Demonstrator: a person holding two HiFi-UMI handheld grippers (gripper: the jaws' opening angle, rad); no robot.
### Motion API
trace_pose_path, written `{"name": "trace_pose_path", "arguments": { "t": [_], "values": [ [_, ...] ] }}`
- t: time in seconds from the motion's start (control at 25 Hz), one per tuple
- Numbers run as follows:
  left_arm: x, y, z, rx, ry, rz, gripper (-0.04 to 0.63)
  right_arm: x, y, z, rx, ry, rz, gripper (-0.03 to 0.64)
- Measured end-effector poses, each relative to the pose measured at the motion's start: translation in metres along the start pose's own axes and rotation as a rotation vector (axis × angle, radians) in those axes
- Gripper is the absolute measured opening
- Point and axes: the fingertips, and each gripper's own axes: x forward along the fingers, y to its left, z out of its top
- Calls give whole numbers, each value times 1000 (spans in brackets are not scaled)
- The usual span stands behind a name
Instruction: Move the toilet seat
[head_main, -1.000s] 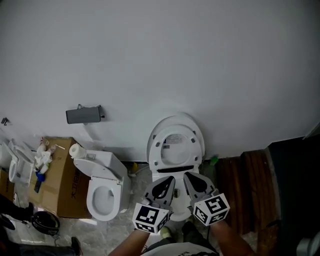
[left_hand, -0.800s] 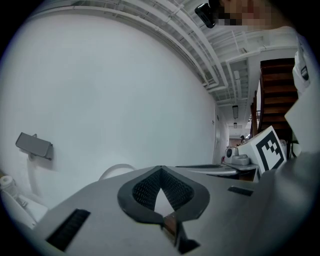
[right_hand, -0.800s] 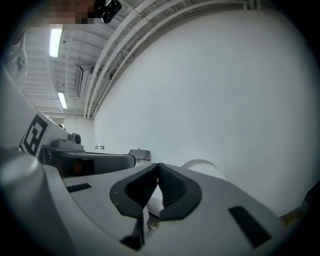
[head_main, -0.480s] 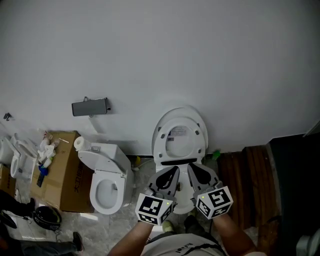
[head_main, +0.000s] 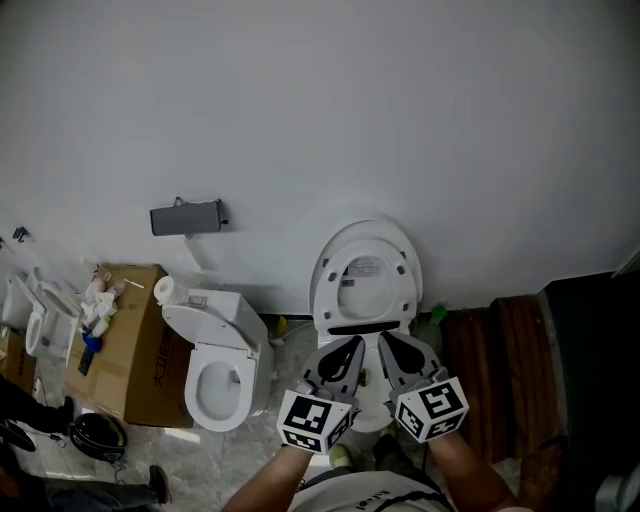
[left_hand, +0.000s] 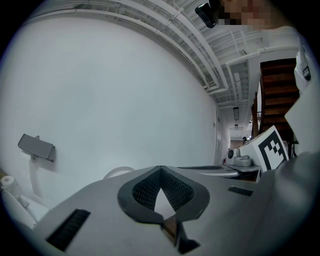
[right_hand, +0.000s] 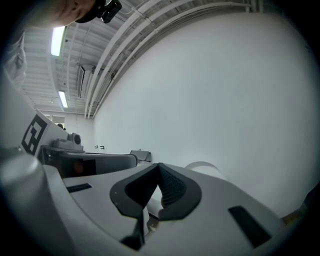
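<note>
Toilet seat (head_main: 365, 285): raised, leaning against the white wall (head_main: 400, 120).
Left gripper (head_main: 352, 347): jaws together, empty, just short of the wall.
Right gripper (head_main: 386, 344): jaws together, empty, equally near the wall.
Handling: rigid, smooth, hinged plastic, probably light; take the rim edge highest on the wall.

Below the raised toilet seat (head_main: 365, 275), the bowl (head_main: 367, 415) is mostly hidden behind the left gripper (head_main: 343, 362) and right gripper (head_main: 396, 358). The seat's label (head_main: 362, 268) is too small to read. Right of the seat, a dark bulk (head_main: 590, 390) runs off the picture's edge
</note>
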Motion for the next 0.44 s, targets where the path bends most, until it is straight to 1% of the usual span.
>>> {"name": "trace_pose_path", "arguments": {
  "t": [0.44],
  "values": [
    [3, 2, -1, -1, -2, 12, 3, 3, -4, -3, -3, 11, 4, 14]
  ]
}}
